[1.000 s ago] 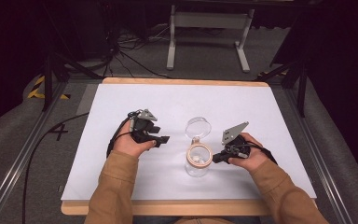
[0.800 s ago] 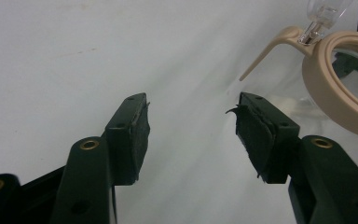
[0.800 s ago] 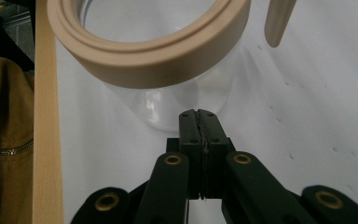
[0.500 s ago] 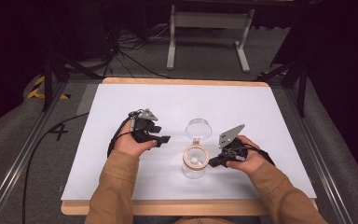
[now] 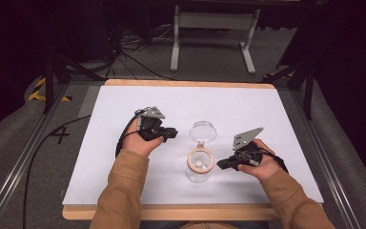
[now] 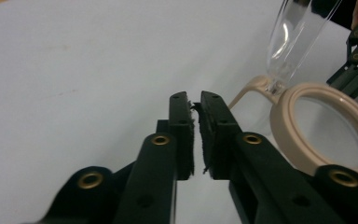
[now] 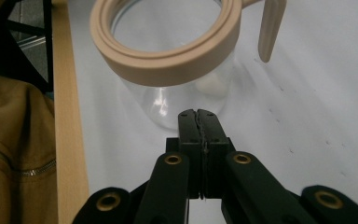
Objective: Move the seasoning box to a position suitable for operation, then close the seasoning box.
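Clear glass jar with a beige ring collar and flipped-open clear lid (image 5: pixel 199 162) is standing near the white tabletop's (image 5: pixel 124 181) front edge. Right tool (image 5: pixel 221 163), clenched empty, is pointing at it just beside; left tool (image 5: pixel 171 133), just closing on nothing, is sitting farther off.

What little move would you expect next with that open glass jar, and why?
Probably the right gripper nudges forward to steady the clear glass jar with the beige rim. Its jaws are shut and empty just beside the jar, whose clear hinged lid stands open. The left gripper, jaws just closed on nothing, sits apart.
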